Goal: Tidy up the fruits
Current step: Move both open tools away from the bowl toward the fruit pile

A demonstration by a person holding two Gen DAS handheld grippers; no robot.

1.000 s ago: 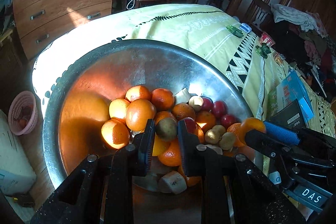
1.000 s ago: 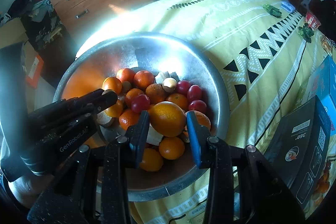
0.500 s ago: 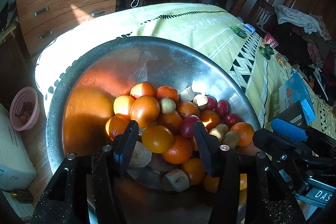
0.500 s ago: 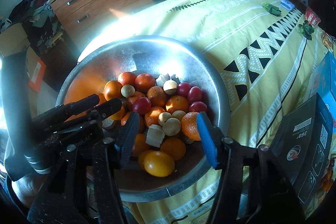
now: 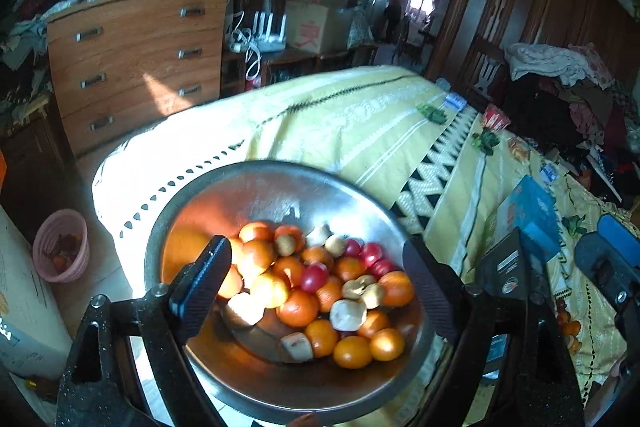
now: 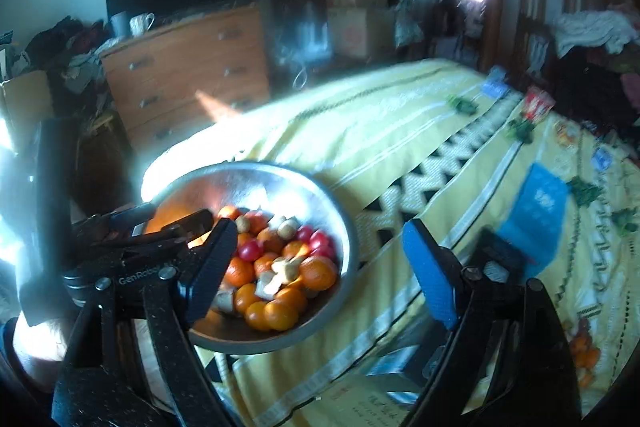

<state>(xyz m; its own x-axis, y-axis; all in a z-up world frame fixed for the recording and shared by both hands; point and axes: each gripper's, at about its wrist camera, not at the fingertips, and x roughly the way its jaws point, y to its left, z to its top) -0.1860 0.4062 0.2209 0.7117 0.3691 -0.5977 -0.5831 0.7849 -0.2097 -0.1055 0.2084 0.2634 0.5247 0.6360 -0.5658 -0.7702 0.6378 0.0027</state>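
1. A cluttered bedroom: a yellow patterned bed cover (image 5: 360, 123) spreads ahead of me, with a wooden chest of drawers (image 5: 136, 59) behind it.
2. A steel bowl (image 5: 256, 183) sits on the bed's near corner, holding the fruits (image 5: 316, 283): oranges, small red ones and pale brown pieces, heaped toward its near side.
3. My left tongs (image 5: 316, 287) hang above the bowl, jaws opening, empty; the heap shows between and below them.
4. My right tongs (image 6: 320, 263) are opening too, gripping nothing; the bowl lies under their left jaw, bed cover under the right.
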